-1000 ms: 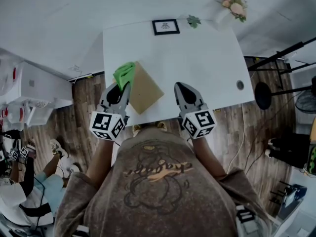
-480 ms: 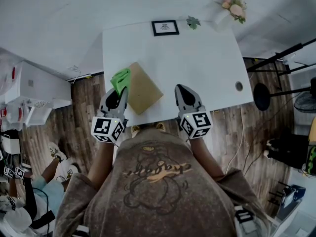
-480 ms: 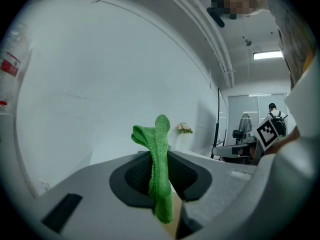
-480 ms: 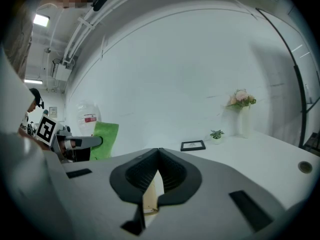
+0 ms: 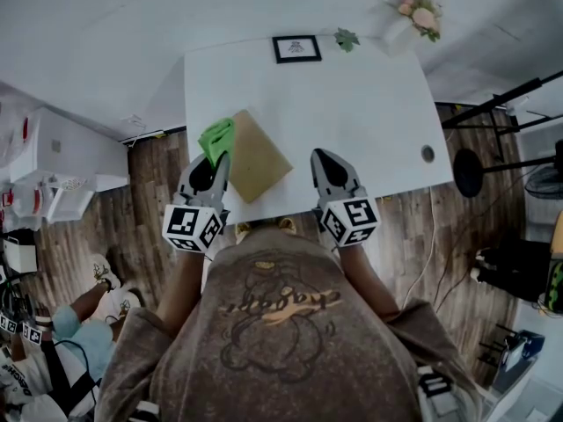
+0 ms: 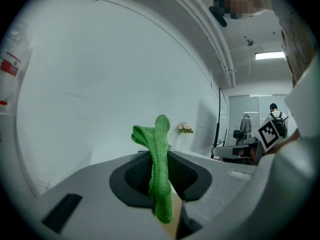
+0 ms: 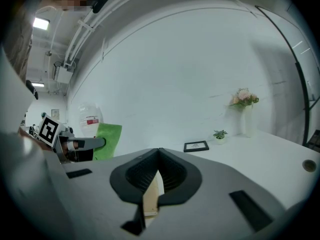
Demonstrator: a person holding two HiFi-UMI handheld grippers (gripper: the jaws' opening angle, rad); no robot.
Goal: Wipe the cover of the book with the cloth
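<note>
The book [image 5: 256, 156], its plain tan cover up, lies skewed near the front left edge of the white surface [image 5: 369, 112]. The green cloth [image 5: 217, 138] sits at the book's left corner; whether it presses on the cover I cannot tell. The left claw [image 5: 221, 162] is clenched on that cloth, a fold of which sticks out past the tips. The right claw [image 5: 318, 157] hangs just right of the book, apart from it, its tips pressed together and gripping nothing. At the surface's far edge stand a small black-framed picture [image 5: 295, 48], a little green plant [image 5: 345, 38] and a vase of pink flowers [image 5: 417, 10]; a round hole [image 5: 427, 153] sits near the right edge. Below lies a wood-plank floor [image 5: 158, 174], with a white cabinet [image 5: 62, 161] to the left and black stands [image 5: 501, 104] to the right. A clear bottle [image 7: 91, 120] bears a red label, too small to read; the script on the person's shirt [image 5: 281, 306] is also illegible.
</note>
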